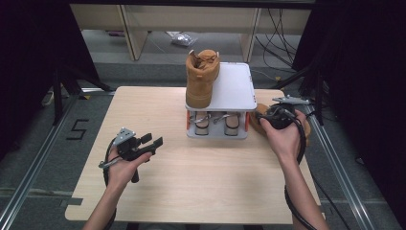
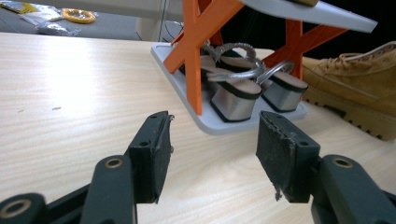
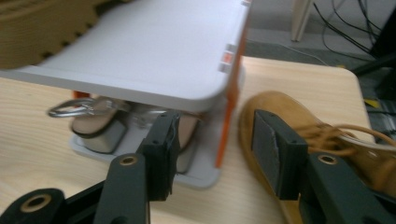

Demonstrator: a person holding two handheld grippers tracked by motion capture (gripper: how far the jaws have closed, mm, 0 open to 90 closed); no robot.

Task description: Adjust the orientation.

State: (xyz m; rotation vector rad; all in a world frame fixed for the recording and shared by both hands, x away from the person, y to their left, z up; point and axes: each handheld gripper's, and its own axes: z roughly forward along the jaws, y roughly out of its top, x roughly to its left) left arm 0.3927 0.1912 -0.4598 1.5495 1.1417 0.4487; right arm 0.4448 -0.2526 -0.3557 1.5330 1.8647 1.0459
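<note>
A grey two-tier shoe rack (image 1: 234,86) with orange supports stands at the table's far middle. One tan boot (image 1: 201,79) stands on the left of its top shelf. A pair of silver sandals (image 1: 218,122) sits on the lower shelf (image 2: 219,125). A second tan boot (image 1: 257,122) lies on the table just right of the rack. My right gripper (image 1: 266,117) hovers over this boot (image 3: 268,100), open, its jaws (image 3: 215,126) straddling the toe and the rack's corner without touching. My left gripper (image 1: 152,141) is open and empty at the near left, pointing at the sandals (image 2: 238,91).
The light wooden table (image 1: 191,182) has bare room in front of the rack and on its left half. Metal rails run along the floor on both sides. Cables (image 1: 282,28) and a plastic bag (image 1: 182,39) lie on the floor behind.
</note>
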